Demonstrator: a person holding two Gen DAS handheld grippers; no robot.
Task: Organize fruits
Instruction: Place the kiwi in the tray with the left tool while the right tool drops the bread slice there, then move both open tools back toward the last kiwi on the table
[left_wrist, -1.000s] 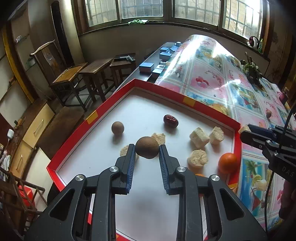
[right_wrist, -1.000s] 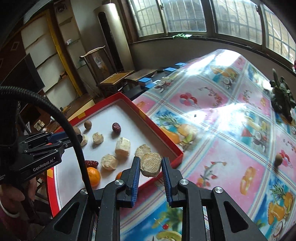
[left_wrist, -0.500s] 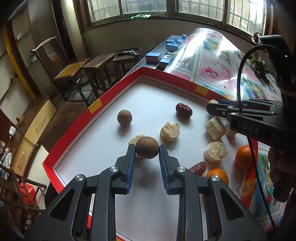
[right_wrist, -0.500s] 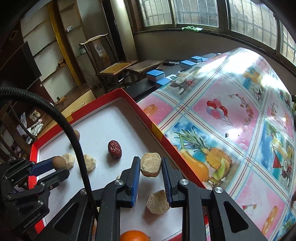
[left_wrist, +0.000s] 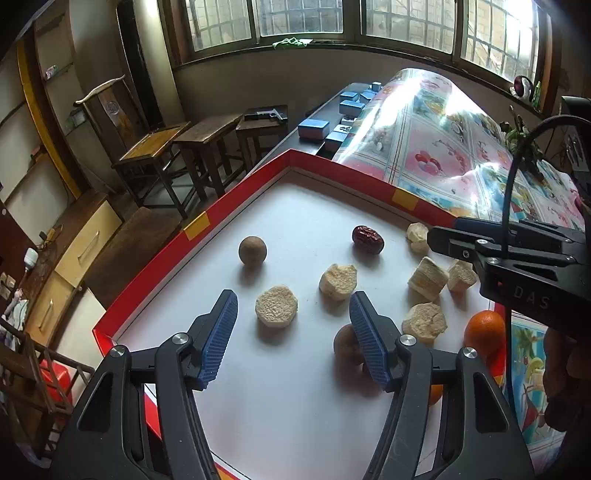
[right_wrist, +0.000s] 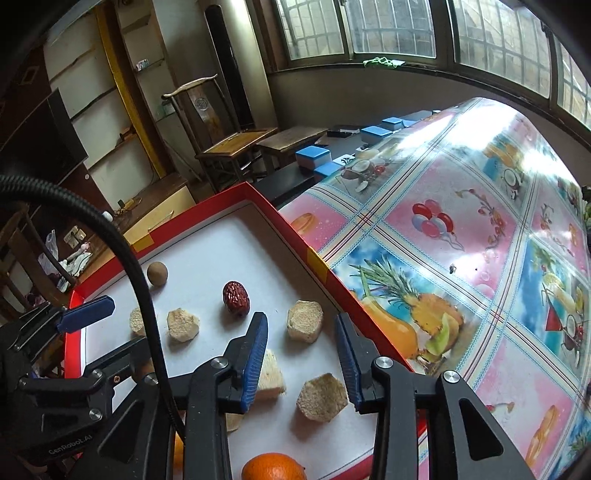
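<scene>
L gripper (left_wrist: 291, 332) jaws opening, nothing btwn pads; brown ball (left_wrist: 345, 345) lies on tray (left_wrist: 195, 229). R gripper (right_wrist: 301, 356) opening too, pale chunk (right_wrist: 304, 325) free on tray.

- Daylight enters through the windows (left_wrist: 306, 18) ahead of both tools.
- Glare whitens the glossy tablecloth (right_wrist: 491, 155) beyond the fingers.
- Fisheye curvature bends edges; corners darken.

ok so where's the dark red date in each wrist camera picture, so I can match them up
Left wrist view: the red date lies right of centre on the tray's white floor, near the far wall.
Right wrist view: the same date lies left of centre, just beyond the right gripper's left finger.
Shared landmark: the round brown fruit lies alone to the date's left in both.
</scene>
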